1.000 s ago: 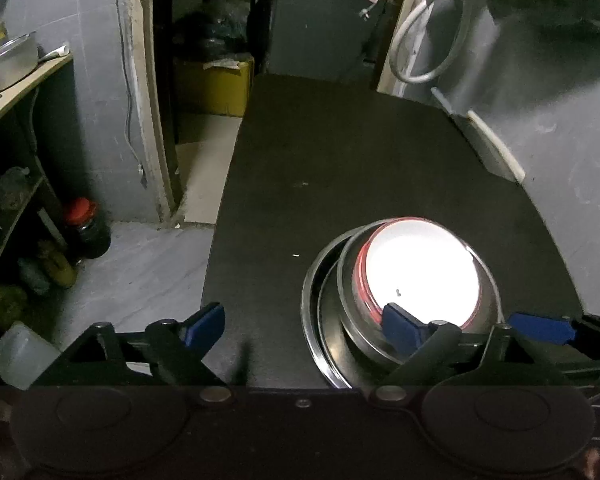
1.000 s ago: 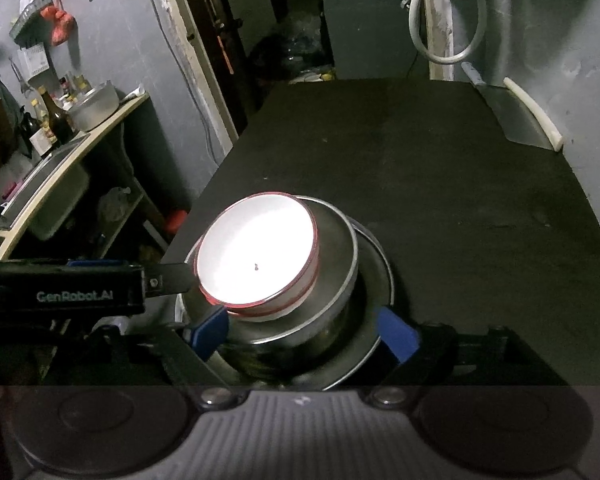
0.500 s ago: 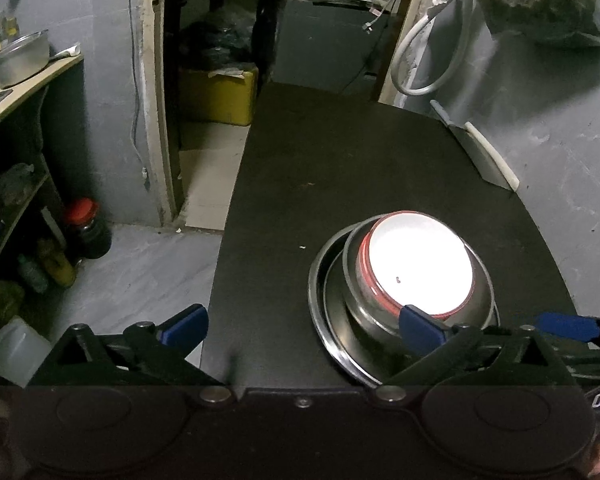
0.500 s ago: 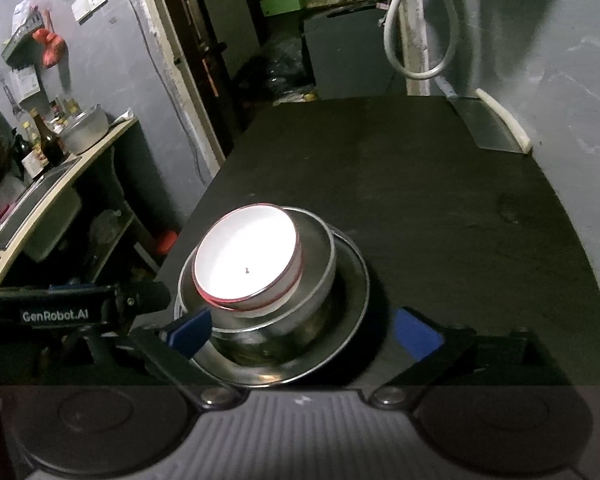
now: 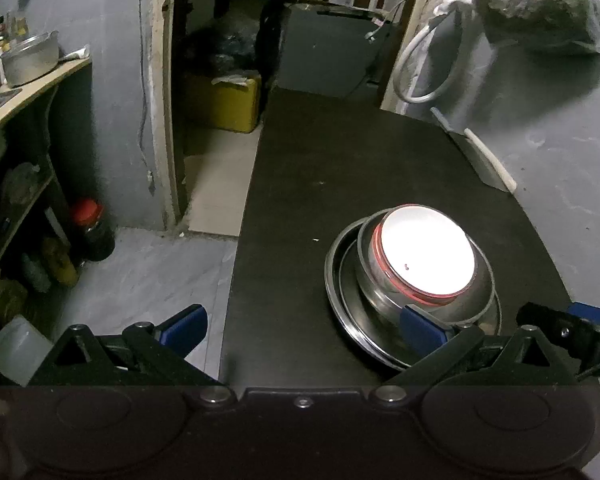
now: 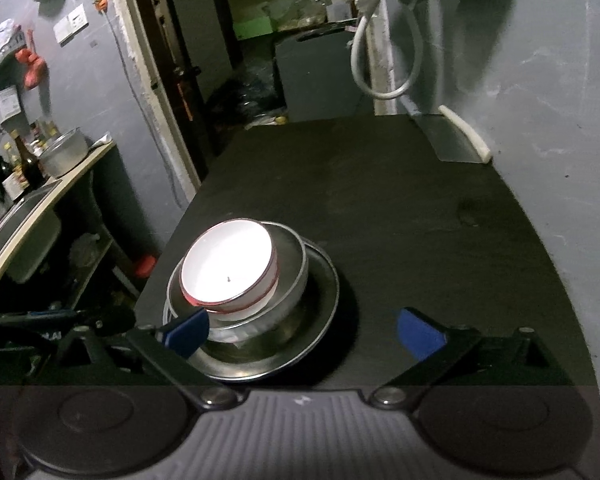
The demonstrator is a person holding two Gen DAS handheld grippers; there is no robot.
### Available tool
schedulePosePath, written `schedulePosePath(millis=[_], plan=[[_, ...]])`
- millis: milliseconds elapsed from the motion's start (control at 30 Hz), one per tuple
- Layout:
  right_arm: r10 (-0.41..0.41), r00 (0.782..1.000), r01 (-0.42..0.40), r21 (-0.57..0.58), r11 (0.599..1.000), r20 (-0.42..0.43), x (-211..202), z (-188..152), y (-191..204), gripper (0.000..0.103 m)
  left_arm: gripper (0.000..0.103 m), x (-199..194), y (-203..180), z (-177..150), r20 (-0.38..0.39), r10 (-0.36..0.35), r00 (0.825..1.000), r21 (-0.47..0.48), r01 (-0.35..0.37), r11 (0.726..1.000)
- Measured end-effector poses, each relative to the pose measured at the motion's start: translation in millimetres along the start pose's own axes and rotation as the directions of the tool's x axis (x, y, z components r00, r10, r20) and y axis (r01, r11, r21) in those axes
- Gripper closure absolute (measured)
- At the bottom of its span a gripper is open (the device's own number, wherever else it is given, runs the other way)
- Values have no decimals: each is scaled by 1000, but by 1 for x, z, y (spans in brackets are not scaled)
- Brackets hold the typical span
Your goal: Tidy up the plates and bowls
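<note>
Your stack sits near the front left edge of the black counter (image 6: pixel 400 200): a white bowl (image 6: pixel 228 266) with a red rim nested in a steel bowl (image 6: pixel 292 276), both on a steel plate (image 6: pixel 324 300). Your left claw (image 5: pixel 302 326) and right claw (image 6: pixel 302 330) are both spread wide, holding nothing, just hanging out in front of the stack.

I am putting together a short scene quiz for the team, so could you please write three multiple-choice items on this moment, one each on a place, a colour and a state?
1. Where does the white bowl sit?
A. In the steel bowl on the plate
B. Alone on the table
C. On the floor

2. What colour is the white bowl's rim?
A. Green
B. Red
C. Yellow

3. How are the right gripper and left gripper?
A. Both open, holding nothing
B. Both shut on the plate
C. One holds the bowl

Answers: 1 A, the dishes are nested; 2 B, a red band rings it; 3 A, the fingers stand wide apart.
</note>
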State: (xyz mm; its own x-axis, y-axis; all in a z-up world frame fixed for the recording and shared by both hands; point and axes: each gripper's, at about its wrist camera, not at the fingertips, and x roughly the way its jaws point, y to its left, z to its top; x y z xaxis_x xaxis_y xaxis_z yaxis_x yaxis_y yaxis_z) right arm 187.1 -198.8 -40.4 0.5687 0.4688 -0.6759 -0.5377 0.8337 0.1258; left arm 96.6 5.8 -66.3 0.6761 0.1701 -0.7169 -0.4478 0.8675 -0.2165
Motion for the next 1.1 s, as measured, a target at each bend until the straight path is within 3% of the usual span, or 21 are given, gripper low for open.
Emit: schedulePosePath(millis=[367, 700, 900, 1100], plan=[[-90, 990, 86, 39, 995, 109, -30, 3, 26, 0, 1, -32, 23, 10, 90, -84, 992, 66, 78, 995], [-218, 949, 196, 115, 974, 229, -62, -22, 69, 0, 1, -60, 65, 13, 164, -160, 973, 128, 140, 982], [-285, 925, 257, 136, 957, 251, -78, -49, 94, 0, 1, -71, 73, -3, 206, -230, 951, 306, 160, 939], [-351, 891, 333, 109, 936, 287, -88, -82, 123, 0, 1, -76, 95, -21, 183, -310, 933, 348, 233, 908]])
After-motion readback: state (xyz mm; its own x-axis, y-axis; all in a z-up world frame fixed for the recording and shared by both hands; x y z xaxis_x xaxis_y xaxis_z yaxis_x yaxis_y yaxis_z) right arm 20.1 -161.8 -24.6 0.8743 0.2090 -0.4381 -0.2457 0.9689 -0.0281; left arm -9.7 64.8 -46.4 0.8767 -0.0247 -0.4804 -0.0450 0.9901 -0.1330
